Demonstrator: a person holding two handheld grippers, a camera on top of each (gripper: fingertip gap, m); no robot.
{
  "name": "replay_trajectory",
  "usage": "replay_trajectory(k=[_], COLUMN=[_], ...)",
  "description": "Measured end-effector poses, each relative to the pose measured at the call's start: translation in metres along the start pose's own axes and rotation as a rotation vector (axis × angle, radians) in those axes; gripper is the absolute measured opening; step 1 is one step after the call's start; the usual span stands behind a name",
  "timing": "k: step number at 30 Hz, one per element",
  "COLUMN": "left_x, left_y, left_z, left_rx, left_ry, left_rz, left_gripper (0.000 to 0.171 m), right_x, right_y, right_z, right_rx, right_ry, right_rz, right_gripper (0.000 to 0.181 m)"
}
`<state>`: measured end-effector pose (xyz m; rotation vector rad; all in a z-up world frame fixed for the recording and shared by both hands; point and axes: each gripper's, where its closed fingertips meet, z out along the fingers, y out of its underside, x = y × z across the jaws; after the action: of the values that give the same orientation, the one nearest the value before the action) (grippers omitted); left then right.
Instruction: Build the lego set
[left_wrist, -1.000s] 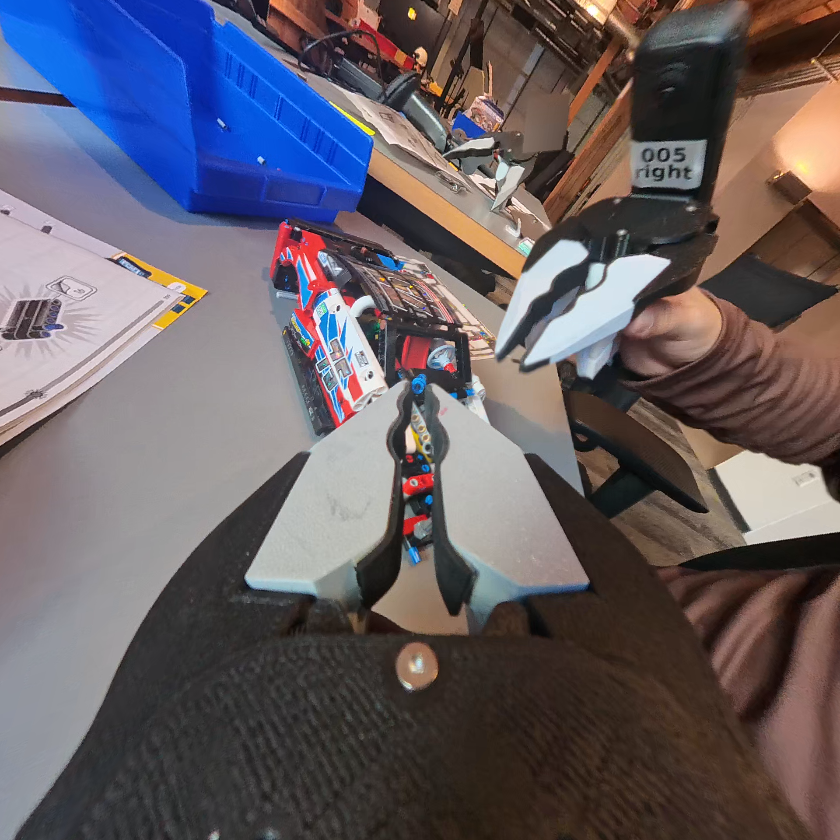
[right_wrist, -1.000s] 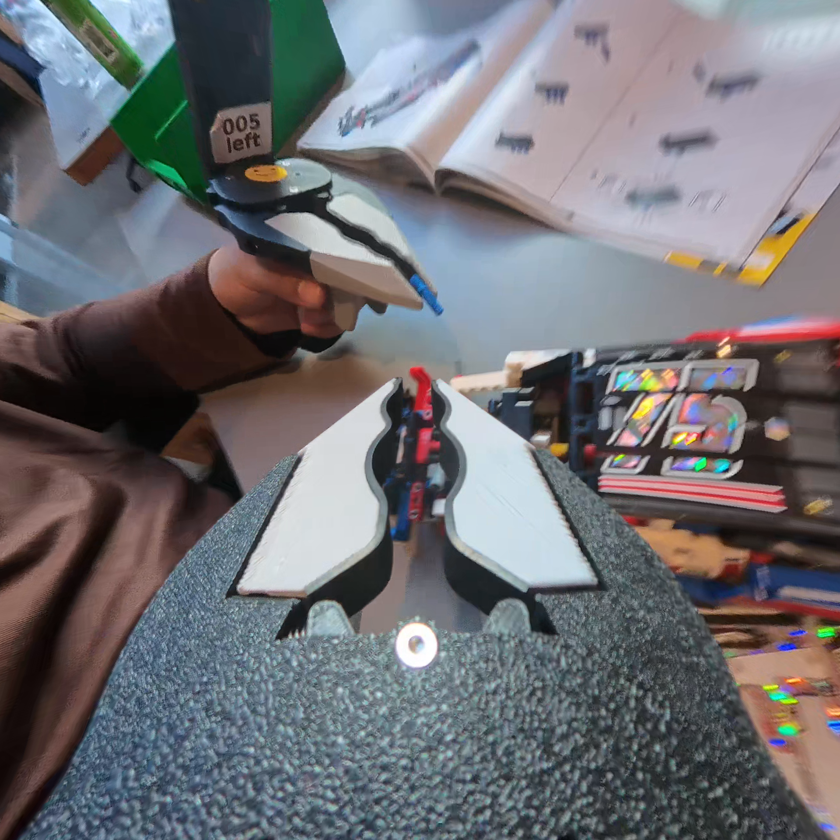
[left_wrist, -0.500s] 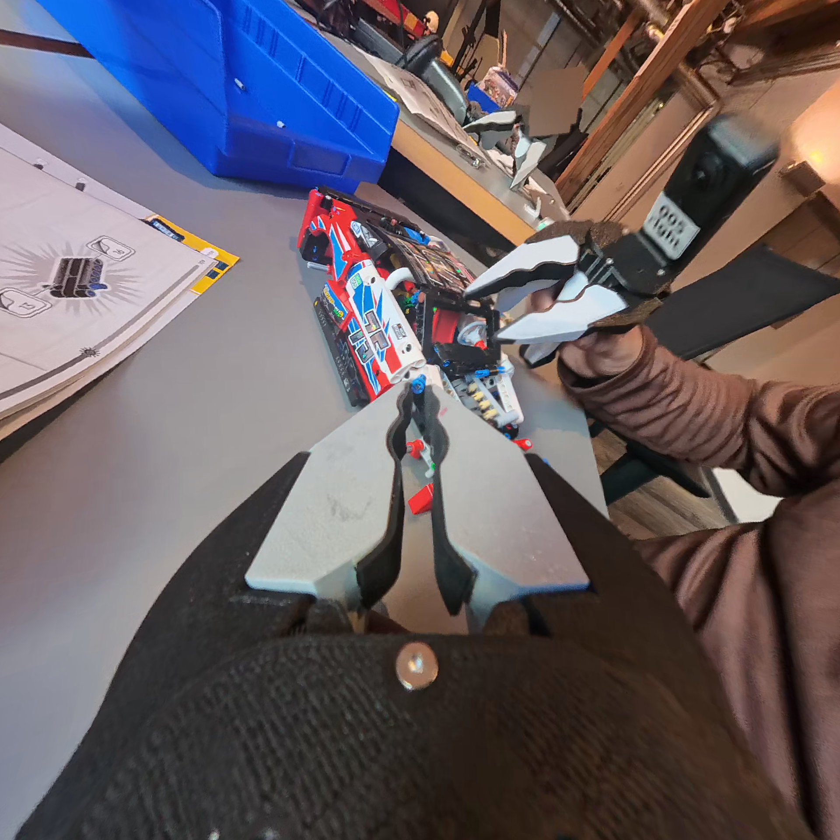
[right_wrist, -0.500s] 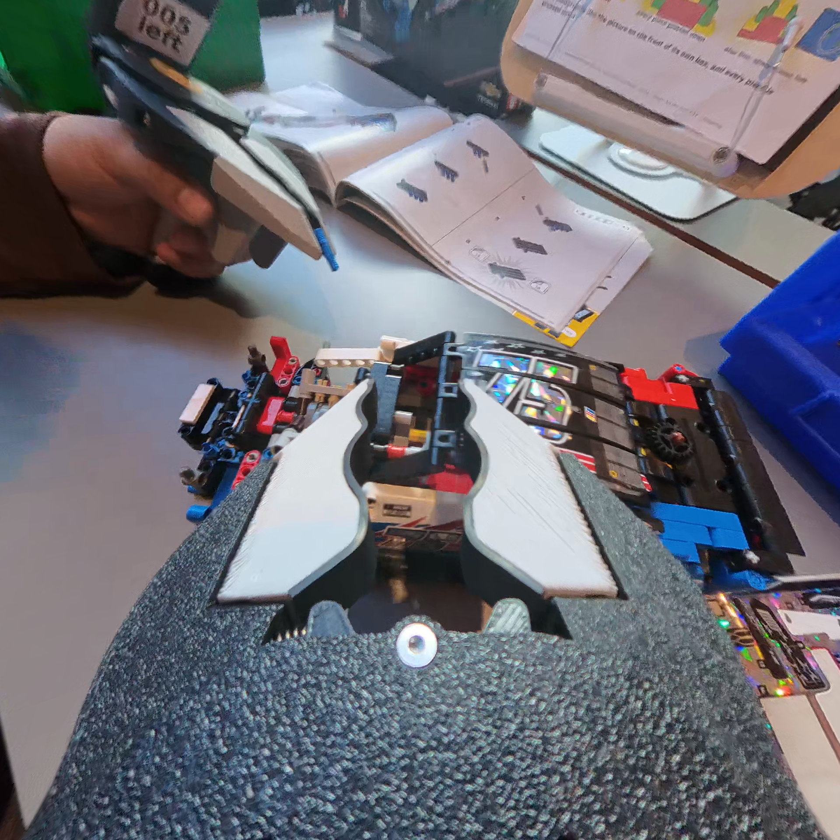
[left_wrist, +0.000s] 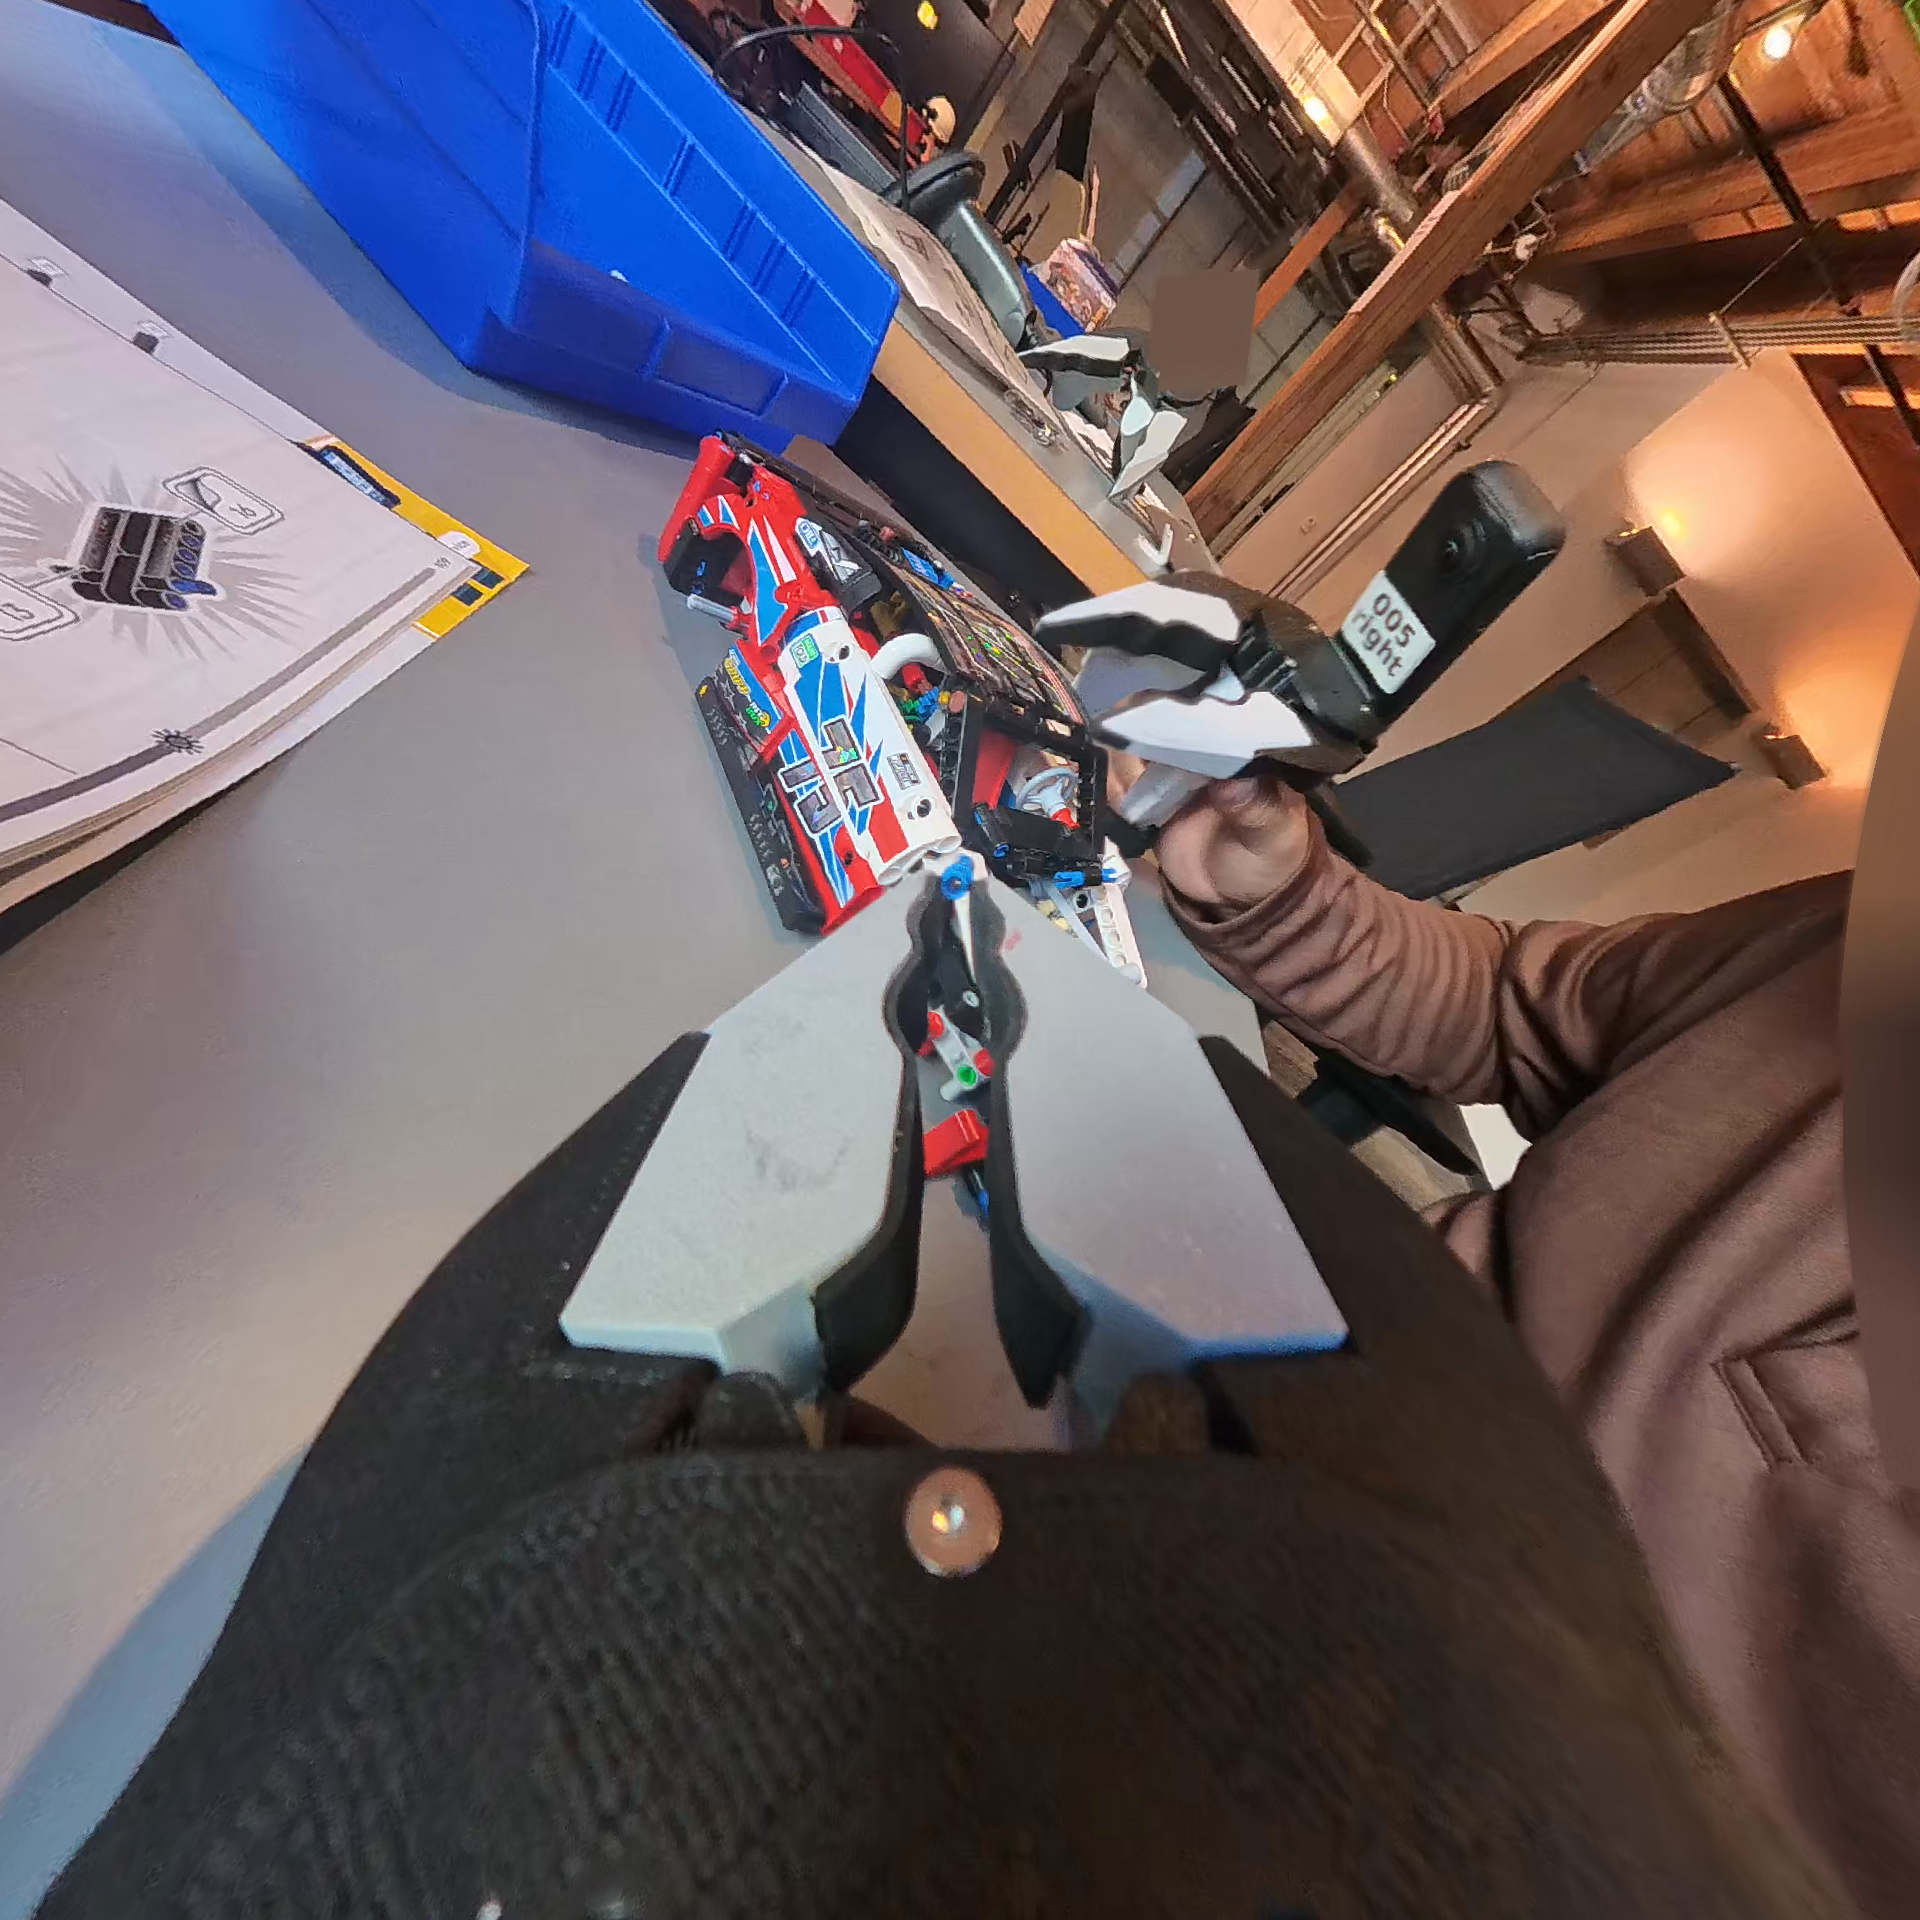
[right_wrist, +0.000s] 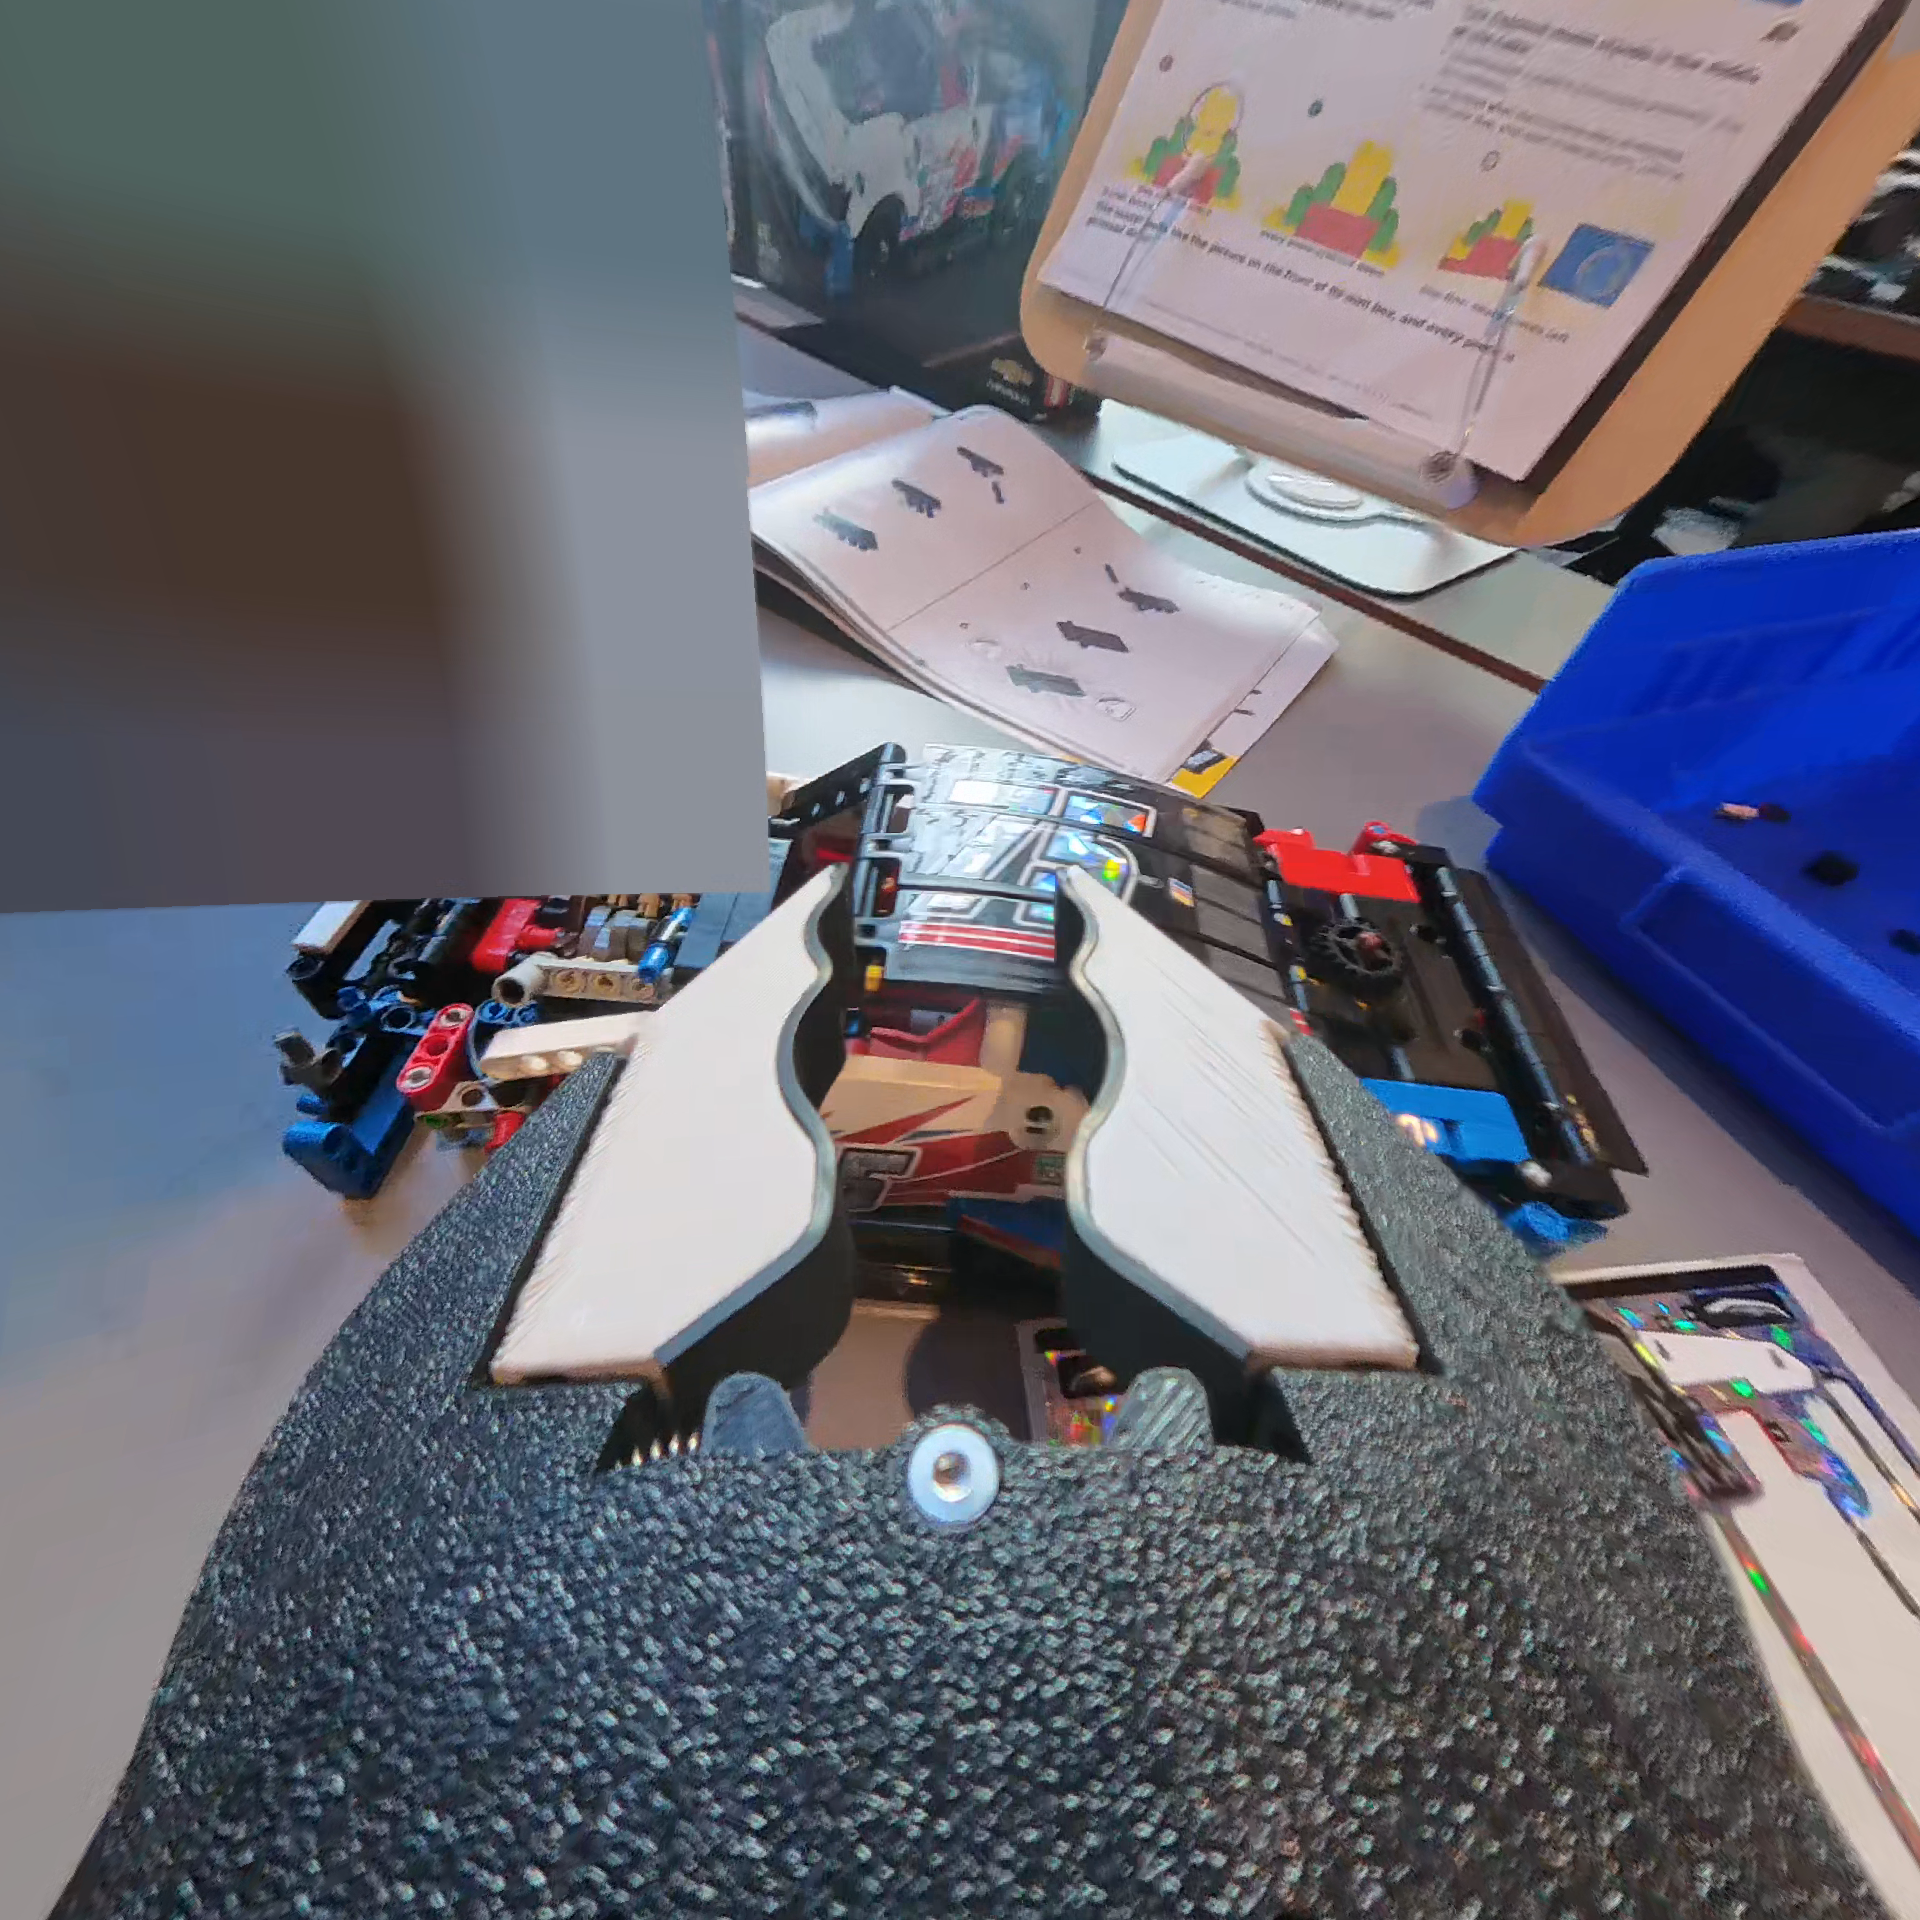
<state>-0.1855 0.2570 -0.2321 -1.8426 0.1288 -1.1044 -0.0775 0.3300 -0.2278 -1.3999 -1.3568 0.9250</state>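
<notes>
A white printed label (left_wrist: 1387, 639) sits behind the right gripper (left_wrist: 1070, 681). Sponsor-style stickers and numerals cover the lego car (left_wrist: 831, 727). Lines of print, blurred, cross the propped sheet (right_wrist: 1403, 177).

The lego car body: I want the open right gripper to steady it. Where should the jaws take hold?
Probably across the red-and-white side panel of the lego car body, coming down from above. The car lies flat on the table, and that long, narrow panel already sits between the right gripper jaws.

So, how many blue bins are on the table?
1. The bin stands just past the red end of the car, apart from it. Both views show it. Others may be hidden outside the frames.
</notes>
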Motion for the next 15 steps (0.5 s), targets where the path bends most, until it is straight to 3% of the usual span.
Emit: replay_trajectory(k=[6,15], left_x=[0.003,0.003], left_y=[0.003,0.005], left_z=[0.002,0.004], left_rx=[-0.015,-0.024], left_ry=[0.017,0.007], left_rz=[-0.013,-0.006], left_gripper=[0.002,0.002], right_x=[-0.021,-0.058], right_y=[-0.003,0.015], right_z=[0.005,0.017], right_rx=[0.009,-0.130], right_ry=[-0.070,-0.196], right_rz=[-0.059,-0.143], right_gripper=[0.039,0.029])
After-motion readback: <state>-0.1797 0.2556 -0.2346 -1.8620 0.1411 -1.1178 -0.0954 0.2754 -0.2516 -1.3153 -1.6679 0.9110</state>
